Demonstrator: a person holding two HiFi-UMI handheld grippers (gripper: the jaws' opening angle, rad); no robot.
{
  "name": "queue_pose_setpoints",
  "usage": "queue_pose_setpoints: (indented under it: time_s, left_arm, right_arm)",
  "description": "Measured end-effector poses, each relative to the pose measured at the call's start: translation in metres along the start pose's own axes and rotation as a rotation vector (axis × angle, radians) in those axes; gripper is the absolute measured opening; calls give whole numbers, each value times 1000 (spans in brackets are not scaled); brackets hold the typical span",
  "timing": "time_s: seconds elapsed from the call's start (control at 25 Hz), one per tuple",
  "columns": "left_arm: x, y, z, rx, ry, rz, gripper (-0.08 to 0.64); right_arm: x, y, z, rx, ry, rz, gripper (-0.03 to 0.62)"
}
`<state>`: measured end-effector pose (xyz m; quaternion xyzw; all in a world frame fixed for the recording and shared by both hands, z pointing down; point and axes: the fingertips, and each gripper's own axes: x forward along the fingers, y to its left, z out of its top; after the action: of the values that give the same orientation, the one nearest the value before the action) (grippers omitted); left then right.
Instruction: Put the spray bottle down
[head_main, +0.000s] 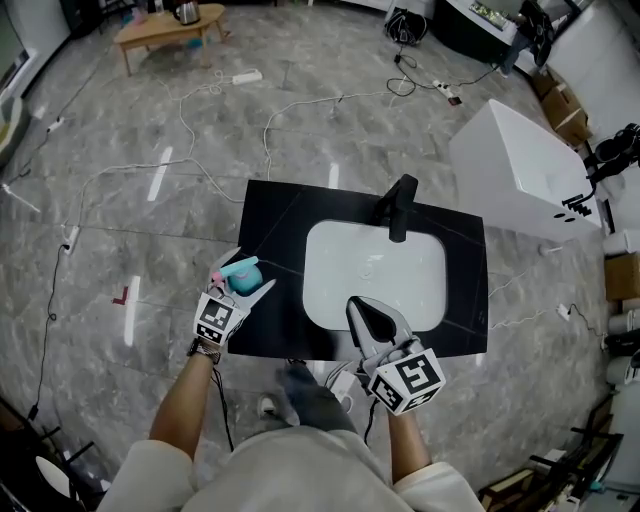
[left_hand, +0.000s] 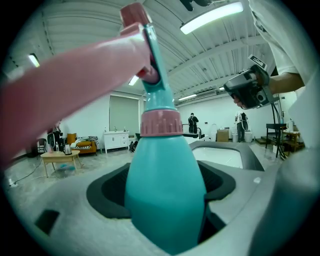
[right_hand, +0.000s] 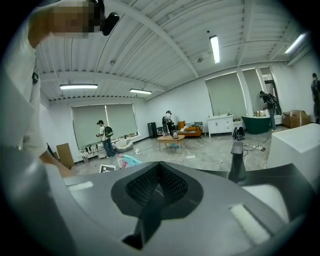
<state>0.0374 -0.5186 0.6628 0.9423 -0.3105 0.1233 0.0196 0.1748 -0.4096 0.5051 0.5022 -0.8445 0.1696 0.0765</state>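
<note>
our left gripper holds the teal spray bottle upright, jaws wide around its body, over the black countertop's left edge, ready to set it down. our right gripper, jaws together and empty, hovers clear near the basin.

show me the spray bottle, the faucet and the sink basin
spray bottle (left_hand: 165, 195), left gripper view, on its teal body
faucet (head_main: 399, 206), head view, on its black body
sink basin (head_main: 350, 265), head view, on its bare white bottom

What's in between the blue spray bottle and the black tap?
In the head view, just bare black countertop and a corner of the white sink lie between spray bottle and tap.
</note>
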Motion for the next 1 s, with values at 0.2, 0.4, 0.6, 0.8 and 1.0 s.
queue_pose_setpoints:
  time_s: [0.2,0.4,0.6,0.8,1.0]
  left_arm:
    - [3,-5,-4,14,-7,-23,399]
    - [3,-6,-12,15,4,-27,399]
    - [2,-9,-24,3,16,-35,400]
    - [-3,-9,-28,-25,0,-17,400]
    - [-3,-11,-31,-52,-16,-4,421]
  right_arm:
    - [4,-2,-9,12,21,12,6]
    - [8,7,-12,19,23,41,50]
    - [6,7,-15,7,33,26,44]
    - [1,5,-18,1,40,0,41]
    - [-5,3,-22,11,43,-13,34]
